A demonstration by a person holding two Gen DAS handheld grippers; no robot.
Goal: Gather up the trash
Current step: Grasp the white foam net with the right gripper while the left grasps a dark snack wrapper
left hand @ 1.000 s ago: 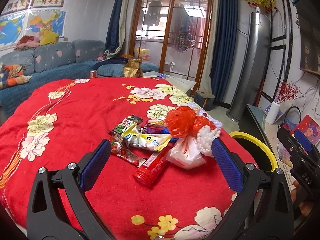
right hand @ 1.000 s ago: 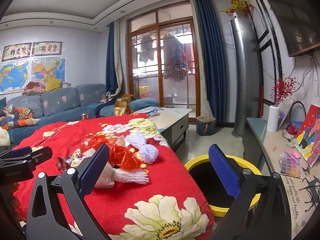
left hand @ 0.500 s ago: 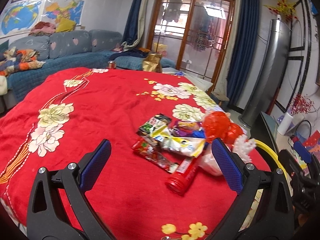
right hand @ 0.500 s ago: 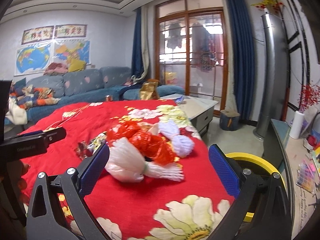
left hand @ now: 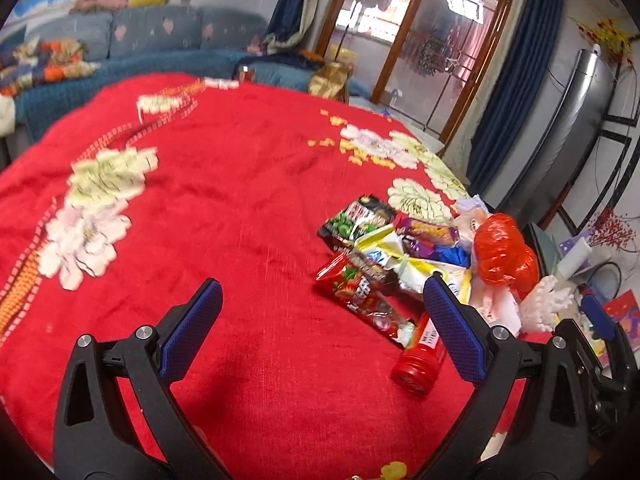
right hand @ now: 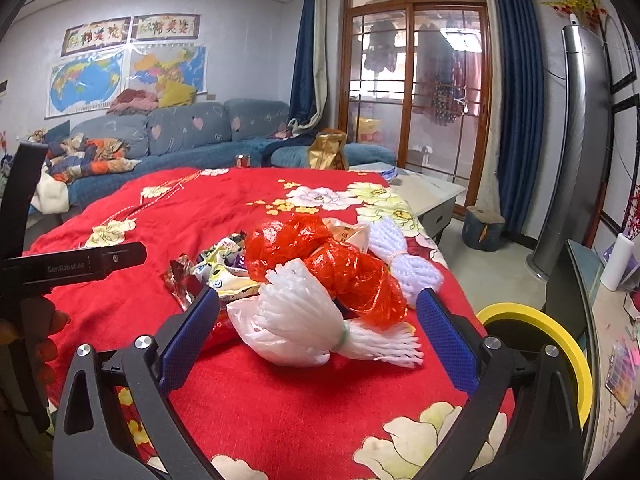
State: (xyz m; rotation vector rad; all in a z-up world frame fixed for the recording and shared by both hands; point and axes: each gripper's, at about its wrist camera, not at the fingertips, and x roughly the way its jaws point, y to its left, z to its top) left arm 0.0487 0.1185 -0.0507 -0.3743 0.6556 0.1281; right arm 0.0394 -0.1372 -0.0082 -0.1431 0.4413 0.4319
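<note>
left wrist view: trash pile point(left hand: 404, 264) on red floral worktop point(left hand: 224, 208) has slid from between the pads to the right-hand pad; left tongs point(left hand: 320, 328) have swung left, wide, empty. right wrist view: right tongs point(right hand: 316, 332) have closed in, wide, empty, now framing white foam net point(right hand: 304, 320) and orange bag point(right hand: 340, 268), touching neither. yellow-rimmed bin point(right hand: 560, 344) beside worktop edge. judgement: first pickup falls to the right.

Blue sofa point(right hand: 180, 132) under wall maps point(right hand: 86, 80), glass doors point(right hand: 416, 92) between blue curtains point(right hand: 516, 92).
</note>
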